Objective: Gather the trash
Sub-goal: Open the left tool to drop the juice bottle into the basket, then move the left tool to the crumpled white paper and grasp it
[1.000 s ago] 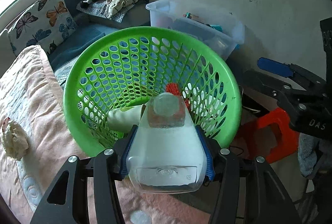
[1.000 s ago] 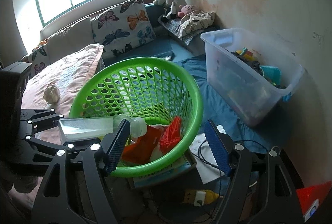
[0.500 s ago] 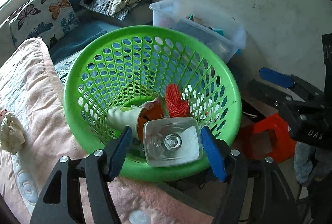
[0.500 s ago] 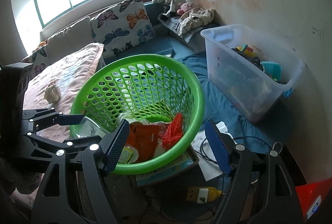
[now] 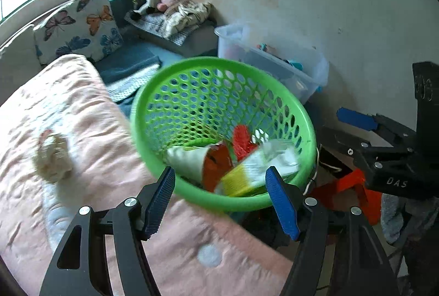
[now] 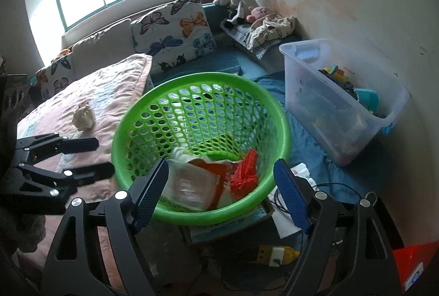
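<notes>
The crumpled off-white paper ball (image 5: 52, 159) lies alone on the pink quilted bedspread (image 5: 90, 115), well apart from the round green perforated plastic basket (image 5: 288, 101), which already holds wrappers. Being light and soft, it could roll or squash away if pinched off-centre. The left gripper (image 5: 219, 200) stands empty and half-wide; the right gripper (image 6: 219, 193), also empty, is opening.

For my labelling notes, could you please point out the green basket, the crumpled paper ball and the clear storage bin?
green basket (image 6: 248, 82): right wrist view, far rim.
crumpled paper ball (image 6: 83, 117): right wrist view, its middle.
clear storage bin (image 6: 323, 104): right wrist view, near side wall.
</notes>
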The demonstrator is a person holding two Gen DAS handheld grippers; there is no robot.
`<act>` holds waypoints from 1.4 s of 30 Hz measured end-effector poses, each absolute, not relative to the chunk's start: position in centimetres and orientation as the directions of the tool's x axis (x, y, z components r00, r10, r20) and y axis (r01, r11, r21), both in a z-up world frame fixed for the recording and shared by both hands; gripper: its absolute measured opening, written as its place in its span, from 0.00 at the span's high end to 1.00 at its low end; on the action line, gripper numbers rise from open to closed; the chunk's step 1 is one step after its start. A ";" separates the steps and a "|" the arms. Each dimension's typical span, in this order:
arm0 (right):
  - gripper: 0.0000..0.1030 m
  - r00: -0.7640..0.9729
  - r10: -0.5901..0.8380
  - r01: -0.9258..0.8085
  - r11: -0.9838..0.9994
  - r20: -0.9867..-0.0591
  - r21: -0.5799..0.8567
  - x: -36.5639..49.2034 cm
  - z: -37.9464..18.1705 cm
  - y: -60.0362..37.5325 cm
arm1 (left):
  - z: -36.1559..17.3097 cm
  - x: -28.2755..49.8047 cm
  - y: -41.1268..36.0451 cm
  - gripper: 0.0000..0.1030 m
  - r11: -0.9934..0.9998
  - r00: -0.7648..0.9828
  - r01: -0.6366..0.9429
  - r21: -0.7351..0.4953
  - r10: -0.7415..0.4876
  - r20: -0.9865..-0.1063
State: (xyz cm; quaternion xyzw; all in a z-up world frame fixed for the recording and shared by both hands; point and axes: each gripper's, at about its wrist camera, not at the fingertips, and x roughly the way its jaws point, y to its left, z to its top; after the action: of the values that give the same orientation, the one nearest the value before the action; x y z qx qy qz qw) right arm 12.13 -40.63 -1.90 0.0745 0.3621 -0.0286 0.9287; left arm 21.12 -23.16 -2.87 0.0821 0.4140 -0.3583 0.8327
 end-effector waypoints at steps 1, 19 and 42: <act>0.23 0.737 0.005 0.102 0.988 -0.676 0.118 12.1 -1.8 -40.4 | -2.7 21.1 -22.7 0.36 0.734 0.408 0.660 -0.160 -0.528 -0.745; 0.20 0.743 0.078 0.004 0.993 -0.664 0.121 13.1 -1.0 -35.4 | -1.9 24.5 -10.3 0.29 0.918 0.624 0.374 -0.131 -0.354 -0.697; 0.20 0.694 0.168 -0.084 0.985 -0.700 0.153 17.5 -3.3 -31.3 | -5.9 32.1 -11.2 0.44 0.925 0.566 0.347 -0.154 -0.337 -0.752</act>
State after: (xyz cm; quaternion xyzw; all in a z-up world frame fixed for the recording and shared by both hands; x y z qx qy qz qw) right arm 17.49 -31.27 -3.31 0.0545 0.3853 0.0686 0.9186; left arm 32.07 -11.23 -5.92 0.0058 0.4237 -0.1933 0.8849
